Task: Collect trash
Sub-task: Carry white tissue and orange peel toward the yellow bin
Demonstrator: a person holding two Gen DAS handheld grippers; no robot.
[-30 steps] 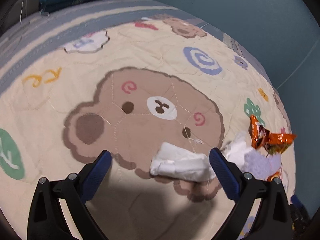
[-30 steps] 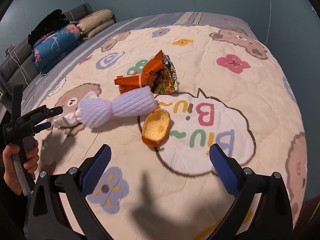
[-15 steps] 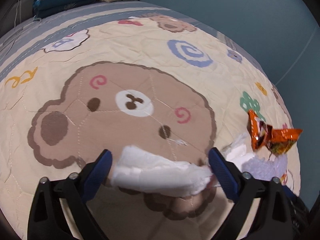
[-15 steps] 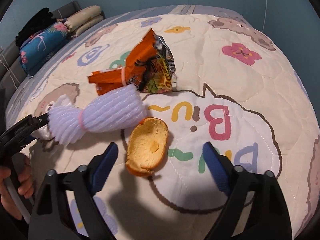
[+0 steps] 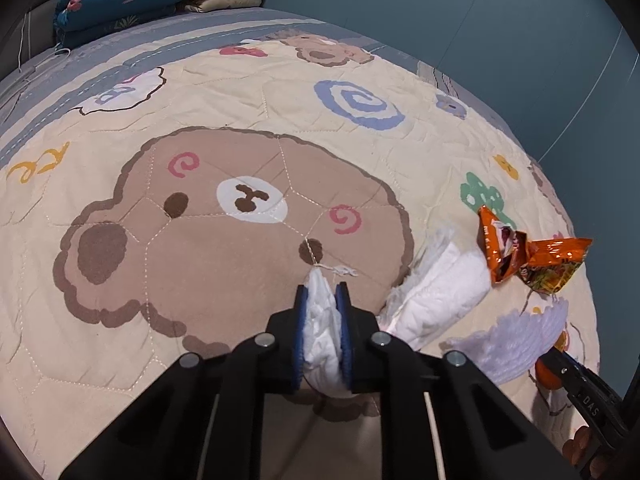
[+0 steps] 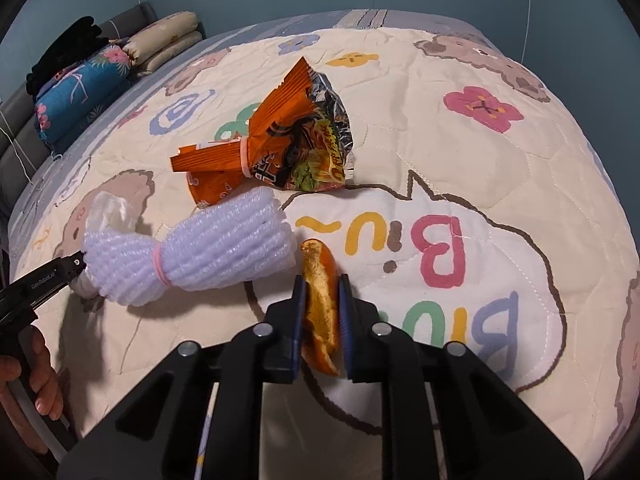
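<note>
I have the left gripper (image 5: 322, 292) clamped on a white tissue wad (image 5: 320, 320) and the right gripper (image 6: 322, 284) on an orange peel (image 6: 320, 312), both beside the foam fruit net (image 6: 192, 252) on the bed quilt (image 6: 440, 160); net and snack wrapper (image 6: 288, 140) remain uncollected.

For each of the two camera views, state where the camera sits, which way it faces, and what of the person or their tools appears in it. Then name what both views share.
Left wrist view: sits on the left claw, looking down along it at the bear-print quilt; the claw is shut on a white tissue.
Right wrist view: sits on the right claw, facing down the bed toward the pillows; the claw is shut on an orange peel; a hand shows at lower left.
Shared: the orange snack wrapper and white foam net.
</note>
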